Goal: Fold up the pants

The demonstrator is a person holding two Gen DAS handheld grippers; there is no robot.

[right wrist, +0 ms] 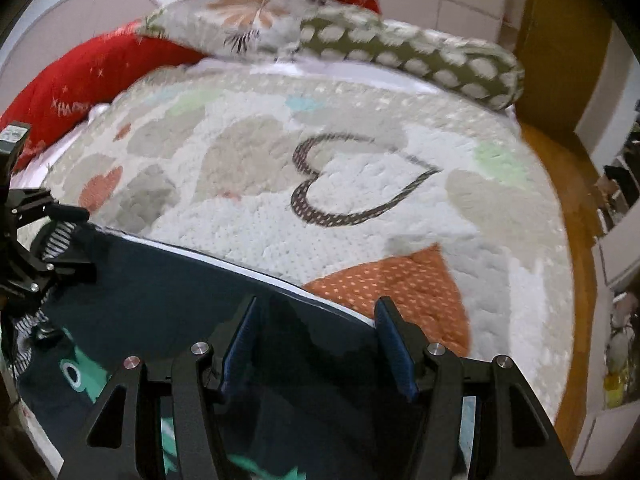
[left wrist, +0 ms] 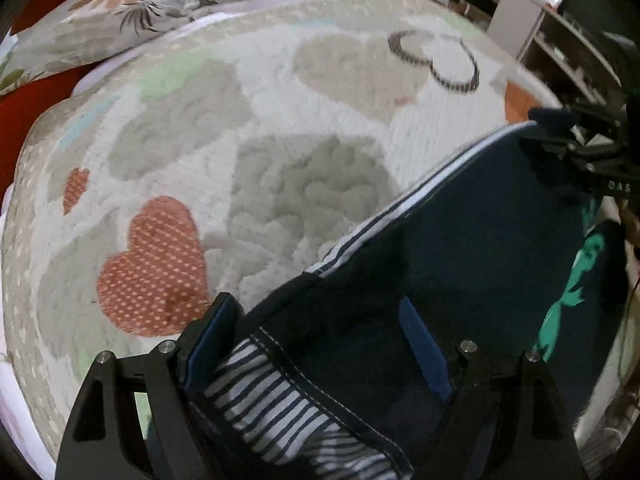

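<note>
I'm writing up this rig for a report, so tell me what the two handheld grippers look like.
Both are matte black frames with triangular cut-outs and silver screw heads at the finger pivots. The left gripper and the right gripper each carry two flat fingers faced with blue pads. In the left wrist view, white lettering marks the right gripper's body, too blurred to read fully. No sleeves are identifiable.
</note>
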